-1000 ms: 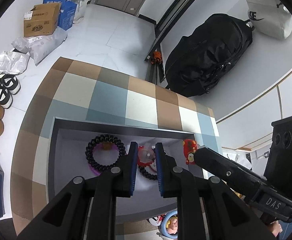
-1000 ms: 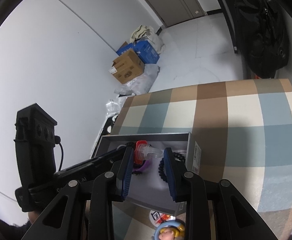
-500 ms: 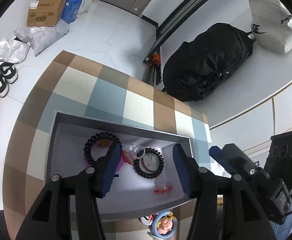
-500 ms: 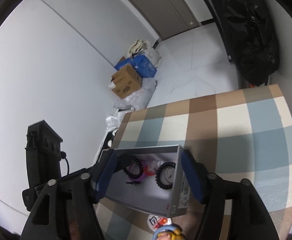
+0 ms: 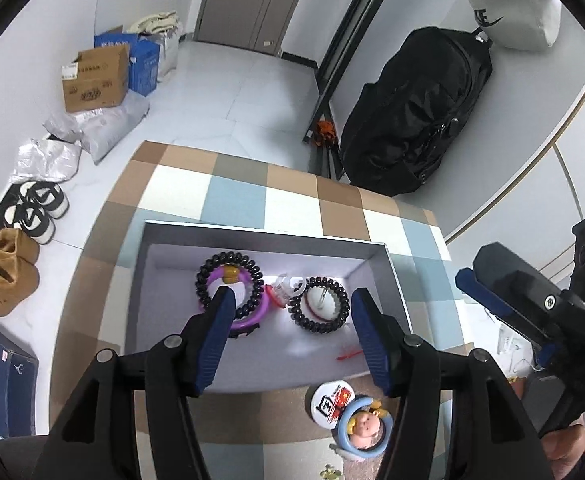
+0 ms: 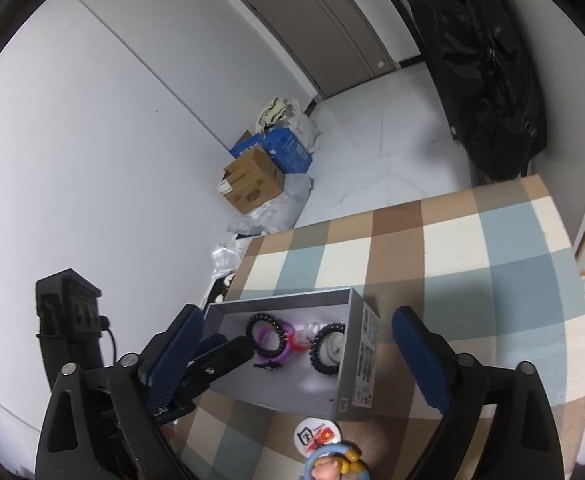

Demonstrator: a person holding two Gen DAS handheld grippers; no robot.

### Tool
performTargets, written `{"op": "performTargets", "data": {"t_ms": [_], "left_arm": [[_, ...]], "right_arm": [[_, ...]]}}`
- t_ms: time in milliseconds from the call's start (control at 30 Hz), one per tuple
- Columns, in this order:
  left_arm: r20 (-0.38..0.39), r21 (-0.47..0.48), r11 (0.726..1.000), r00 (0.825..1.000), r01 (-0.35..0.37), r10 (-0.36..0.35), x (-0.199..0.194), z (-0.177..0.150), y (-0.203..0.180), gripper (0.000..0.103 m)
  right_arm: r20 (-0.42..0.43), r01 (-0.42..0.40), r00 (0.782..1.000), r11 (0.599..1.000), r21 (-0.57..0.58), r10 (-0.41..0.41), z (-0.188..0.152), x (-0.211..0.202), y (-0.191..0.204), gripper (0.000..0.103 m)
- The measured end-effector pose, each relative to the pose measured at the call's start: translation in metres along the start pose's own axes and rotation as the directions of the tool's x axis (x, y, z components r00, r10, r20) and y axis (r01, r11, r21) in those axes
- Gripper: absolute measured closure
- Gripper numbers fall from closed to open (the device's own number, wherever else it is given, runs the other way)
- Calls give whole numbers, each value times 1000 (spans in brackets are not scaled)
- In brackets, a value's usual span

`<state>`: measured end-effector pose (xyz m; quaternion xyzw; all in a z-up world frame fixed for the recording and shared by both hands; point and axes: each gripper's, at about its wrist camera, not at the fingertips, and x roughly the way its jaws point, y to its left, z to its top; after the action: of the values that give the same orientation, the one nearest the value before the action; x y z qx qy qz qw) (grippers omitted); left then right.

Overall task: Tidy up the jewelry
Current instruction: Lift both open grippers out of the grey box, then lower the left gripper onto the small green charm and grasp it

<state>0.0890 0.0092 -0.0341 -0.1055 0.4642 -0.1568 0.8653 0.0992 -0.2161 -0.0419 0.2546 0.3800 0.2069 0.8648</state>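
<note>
- While both tools are hovering over the checked tablecloth (image 5: 236,200), the left gripper (image 5: 292,328) is opening its blue-padded jaws, pinching nothing, above the shallow grey cardboard box (image 5: 260,236).
- Lying inside that box are a black spiral hair tie with a purple ring (image 5: 230,280), a second black spiral hair tie (image 5: 319,304), a small clear-and-red trinket (image 5: 282,286) between them and a thin red clip (image 5: 348,355).
- Off to the side, the right gripper (image 6: 296,354) is spreading very wide, empty.
- Sitting just outside the box are a round white badge with red print (image 5: 328,398), unreadable, touching a blue ring with a cartoon doll (image 5: 366,426).
- On the floor, a brown carton (image 5: 96,78) is showing print too small to read.
</note>
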Motion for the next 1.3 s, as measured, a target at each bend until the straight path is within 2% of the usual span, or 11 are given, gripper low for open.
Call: {"op": "performTargets", "data": {"t_ms": [133, 300, 367, 467, 633, 833, 1000, 1167, 1300], "left_arm": [[47, 8, 999, 998, -32, 32, -11, -8, 0, 34], [107, 38, 996, 991, -81, 76, -21, -17, -3, 29], [118, 50, 994, 989, -98, 92, -23, -22, -5, 24], [131, 73, 991, 986, -115, 105, -26, -30, -8, 23], [105, 92, 982, 982, -167, 157, -28, -43, -10, 19], [94, 122, 983, 988, -135, 124, -33, -56, -14, 19], [52, 107, 992, 996, -73, 68, -33, -71, -15, 19], [42, 130, 989, 997, -69, 64, -33, -82, -21, 19], [-7, 176, 983, 998, -55, 57, -23, -91, -29, 19]], "right_arm": [[11, 21, 1000, 999, -26, -21, -7, -4, 2, 0], [25, 53, 998, 996, -66, -51, -18, -10, 5, 0], [24, 64, 998, 995, -75, -62, -23, -13, 6, 0], [28, 80, 997, 993, -92, -78, -30, -20, 8, 0], [32, 105, 994, 988, -116, -102, -45, -32, 7, 0], [-1, 137, 990, 980, -145, -139, -61, -42, 8, 0], [43, 166, 986, 966, -199, -161, -69, -57, 14, 0], [37, 161, 987, 962, -219, -157, -72, -63, 11, 0], [46, 164, 986, 961, -224, -157, -75, -67, 7, 0]]}}
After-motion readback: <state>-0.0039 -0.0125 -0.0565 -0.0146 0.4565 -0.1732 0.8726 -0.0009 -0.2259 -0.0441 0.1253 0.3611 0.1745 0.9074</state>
